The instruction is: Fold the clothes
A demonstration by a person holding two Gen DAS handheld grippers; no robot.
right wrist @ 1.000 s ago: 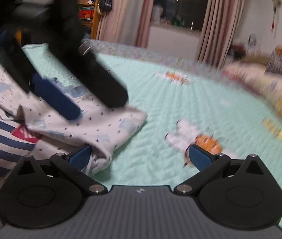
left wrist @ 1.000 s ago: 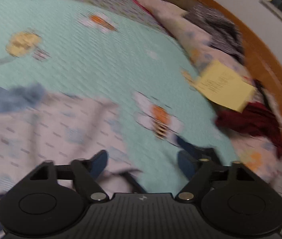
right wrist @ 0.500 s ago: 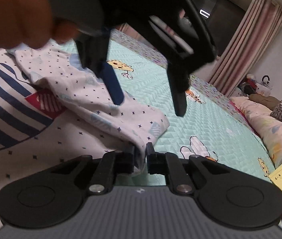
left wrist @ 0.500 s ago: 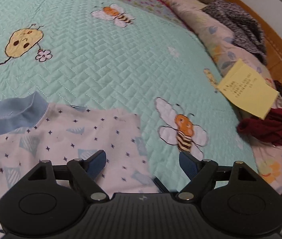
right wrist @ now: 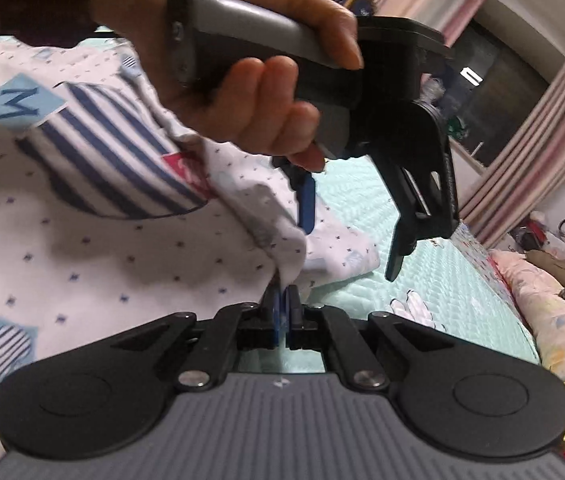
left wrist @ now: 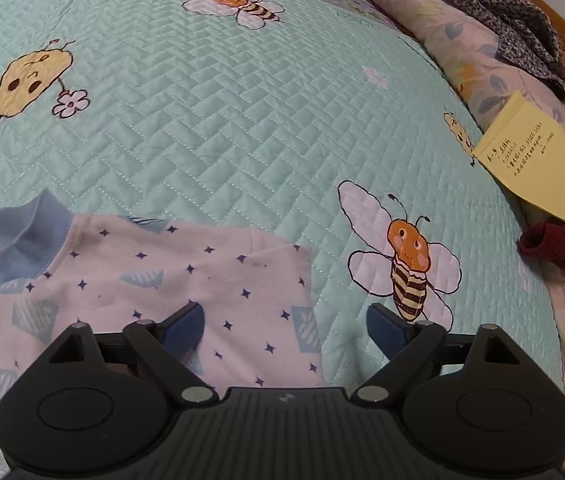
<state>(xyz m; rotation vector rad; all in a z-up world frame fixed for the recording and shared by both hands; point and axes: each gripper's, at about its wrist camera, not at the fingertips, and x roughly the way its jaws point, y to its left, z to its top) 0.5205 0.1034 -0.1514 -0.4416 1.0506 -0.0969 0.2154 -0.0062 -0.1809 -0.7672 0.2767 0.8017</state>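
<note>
Above shirt [left wrist: 170, 280] edge, left claw [left wrist: 282, 326] opening, empty; right claw [right wrist: 282, 312] clenched on shirt hem; quilt [left wrist: 222, 120] beyond.

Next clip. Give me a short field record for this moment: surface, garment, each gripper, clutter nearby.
surface: mint quilted bedspread with bee prints
garment: white star-print top with blue collar, striped patch, lying spread on the bedspread
right gripper: shut on a fold of the top's edge
left gripper: jaws opening, hovering over the top's corner, pads not pressing on the cloth
left hand: wrapped around the left gripper's handle
clutter: yellow note, dark red cloth, speckled dark garment along the bed's edge
</note>
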